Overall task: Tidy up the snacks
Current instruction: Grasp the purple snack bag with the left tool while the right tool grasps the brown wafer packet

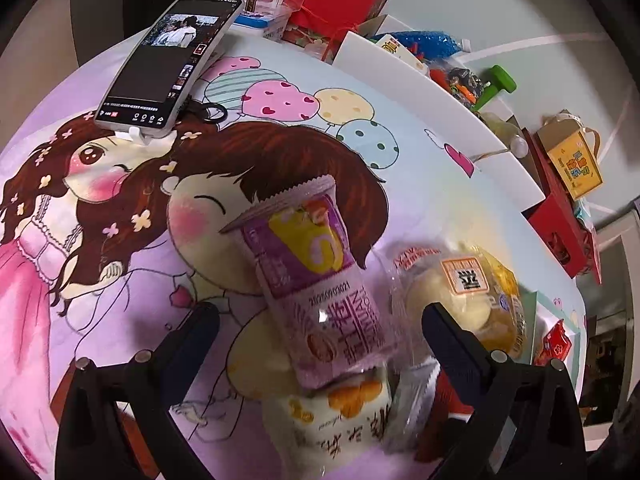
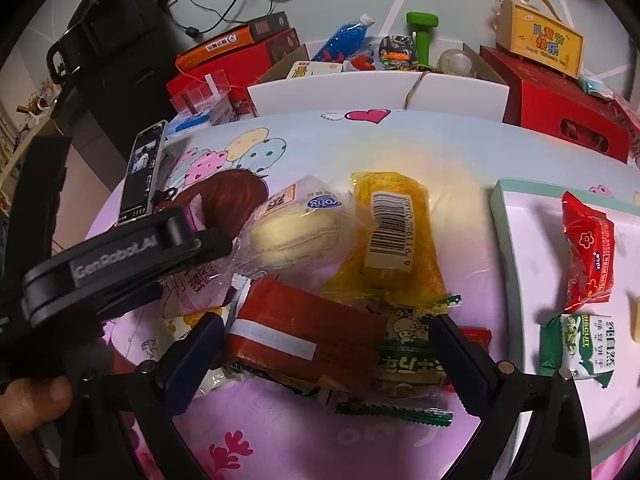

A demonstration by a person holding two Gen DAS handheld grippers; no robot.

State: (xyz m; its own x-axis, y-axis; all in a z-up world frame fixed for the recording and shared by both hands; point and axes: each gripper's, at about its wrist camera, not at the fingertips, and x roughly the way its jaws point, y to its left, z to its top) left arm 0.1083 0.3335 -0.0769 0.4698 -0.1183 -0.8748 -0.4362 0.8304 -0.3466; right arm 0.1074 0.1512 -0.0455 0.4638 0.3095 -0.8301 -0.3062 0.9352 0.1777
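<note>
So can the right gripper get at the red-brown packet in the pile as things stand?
Probably yes. The right gripper is open with its fingers either side of the red-brown packet, which lies on top of the green packet with nothing over it. The left gripper sits off to the side.

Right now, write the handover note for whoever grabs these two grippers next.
Left hand-held gripper: open, jaws either side of the purple packet, not gripping.
Right hand-held gripper: open, over the red packet in the pile.
Pile on the cloth: bun, yellow cake, green snack.
Done: red candy and green biscuit lie in the tray.
Left: move the pile into the tray.
</note>
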